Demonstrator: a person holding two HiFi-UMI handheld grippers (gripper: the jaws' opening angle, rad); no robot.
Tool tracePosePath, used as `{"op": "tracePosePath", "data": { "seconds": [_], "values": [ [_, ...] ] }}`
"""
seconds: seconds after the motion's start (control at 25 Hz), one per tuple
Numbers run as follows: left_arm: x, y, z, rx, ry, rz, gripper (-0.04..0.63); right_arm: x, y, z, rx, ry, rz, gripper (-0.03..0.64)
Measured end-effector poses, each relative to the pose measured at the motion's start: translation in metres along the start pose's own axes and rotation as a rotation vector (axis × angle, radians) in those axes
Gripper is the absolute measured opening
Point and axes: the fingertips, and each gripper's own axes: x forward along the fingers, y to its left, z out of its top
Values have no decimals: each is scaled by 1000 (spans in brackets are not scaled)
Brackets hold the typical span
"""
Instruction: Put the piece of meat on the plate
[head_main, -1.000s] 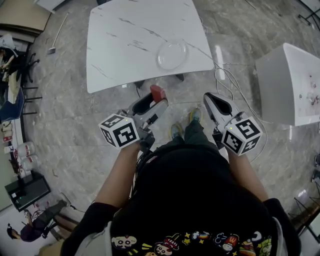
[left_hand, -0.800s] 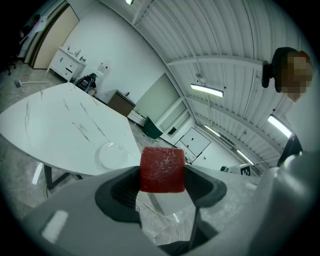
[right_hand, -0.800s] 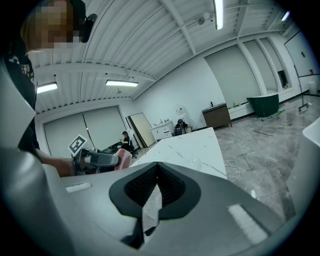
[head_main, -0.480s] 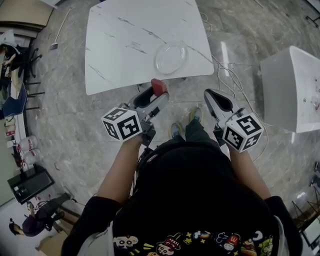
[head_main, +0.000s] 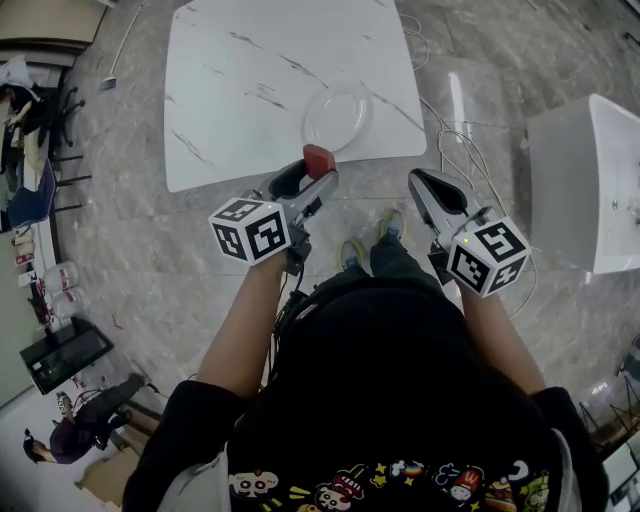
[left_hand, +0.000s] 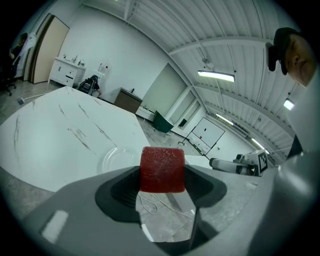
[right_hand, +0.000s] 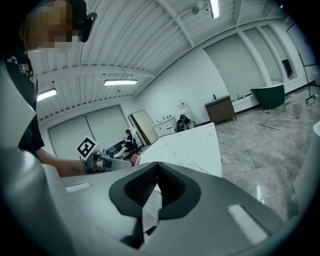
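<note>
A red cube of meat (head_main: 318, 160) is pinched between the jaws of my left gripper (head_main: 312, 172), held in the air just short of the near edge of the white marble table (head_main: 240, 90). In the left gripper view the meat (left_hand: 161, 169) fills the gap between the jaws, and the clear plate (left_hand: 117, 160) lies beyond it on the table. That plate (head_main: 337, 117) is empty and sits near the table's near right corner. My right gripper (head_main: 418, 180) hangs to the right over the floor, its jaws (right_hand: 156, 172) shut on nothing.
A second white table (head_main: 590, 180) stands at the right. Cables (head_main: 470, 150) trail over the marble floor beside the table's right corner. The person's shoes (head_main: 365, 250) stand below the grippers. Chairs and clutter (head_main: 30, 150) line the left wall.
Both grippers have come nearer to the table. The meat in the left gripper now sits almost at the table's near edge, close to the plate.
</note>
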Motion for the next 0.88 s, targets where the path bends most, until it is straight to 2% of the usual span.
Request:
{"op": "tracePosePath", "data": {
  "seconds": [0.24,0.64,0.88],
  "values": [
    [32,32,-2,28,62,75,385,3,-22,1,24,11,4,23],
    [86,70,-3,79,175,149,385,-4,-58,0,79,6,-17,23],
    [107,84,-10,165,260,210,385,-14,-76,-8,117,7,-36,23]
  ]
}}
